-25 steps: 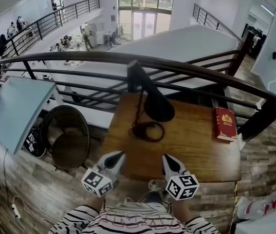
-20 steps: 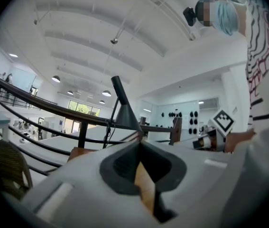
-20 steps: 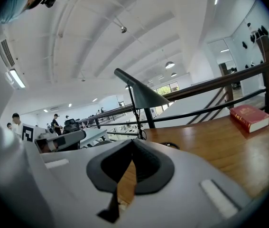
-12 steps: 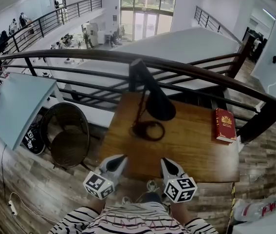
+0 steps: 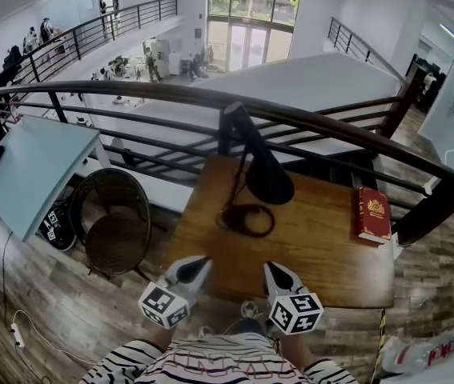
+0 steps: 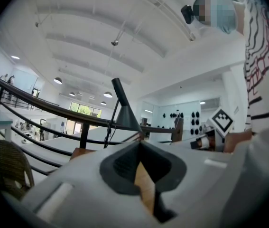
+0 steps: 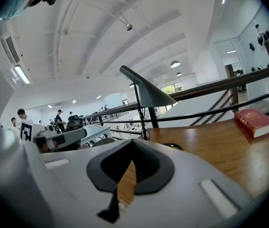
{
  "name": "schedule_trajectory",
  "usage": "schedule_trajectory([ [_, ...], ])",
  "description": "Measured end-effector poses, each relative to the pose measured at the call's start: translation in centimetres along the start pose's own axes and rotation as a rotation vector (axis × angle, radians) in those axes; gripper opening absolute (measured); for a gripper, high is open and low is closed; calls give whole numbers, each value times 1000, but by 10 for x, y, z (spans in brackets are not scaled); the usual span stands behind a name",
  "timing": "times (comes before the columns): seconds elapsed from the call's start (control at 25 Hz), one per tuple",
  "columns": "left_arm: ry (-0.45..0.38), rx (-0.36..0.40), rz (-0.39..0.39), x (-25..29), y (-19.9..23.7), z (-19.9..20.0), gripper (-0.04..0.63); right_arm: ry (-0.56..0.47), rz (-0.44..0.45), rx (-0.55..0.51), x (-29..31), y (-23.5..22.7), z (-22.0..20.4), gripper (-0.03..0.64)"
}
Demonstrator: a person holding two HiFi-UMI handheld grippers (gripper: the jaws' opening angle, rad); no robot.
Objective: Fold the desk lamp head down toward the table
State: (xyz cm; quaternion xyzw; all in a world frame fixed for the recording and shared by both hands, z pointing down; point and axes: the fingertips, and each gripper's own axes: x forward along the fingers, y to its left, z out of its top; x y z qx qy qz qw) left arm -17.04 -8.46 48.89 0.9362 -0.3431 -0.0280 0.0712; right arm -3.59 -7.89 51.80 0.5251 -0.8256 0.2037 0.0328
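Note:
A black desk lamp [image 5: 252, 162] stands on a wooden table [image 5: 315, 246], its round base [image 5: 247, 219] near the table's middle and its cone head [image 5: 268, 178] raised on a slanted arm. The lamp also shows in the left gripper view as the cone head [image 6: 126, 116] and in the right gripper view as the cone head [image 7: 151, 95]. My left gripper [image 5: 194, 264] and right gripper [image 5: 273, 272] hover at the table's near edge, both shut and empty, well short of the lamp.
A red book [image 5: 373, 214] lies at the table's right edge. A dark curved railing [image 5: 315, 118] runs behind the table. A wicker chair [image 5: 113, 218] and a pale blue board [image 5: 30, 170] stand to the left on the wooden floor.
The grippers have stayed nearly where they were. The head view has shifted slightly, so the table and lamp sit a little lower and to the right in the picture.

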Motion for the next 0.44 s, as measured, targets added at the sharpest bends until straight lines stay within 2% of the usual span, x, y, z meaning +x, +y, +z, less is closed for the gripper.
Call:
schedule_trajectory([
  [0.44,2,-1,3,2,5,0,2,-4,6,-21,5,0,8,2],
])
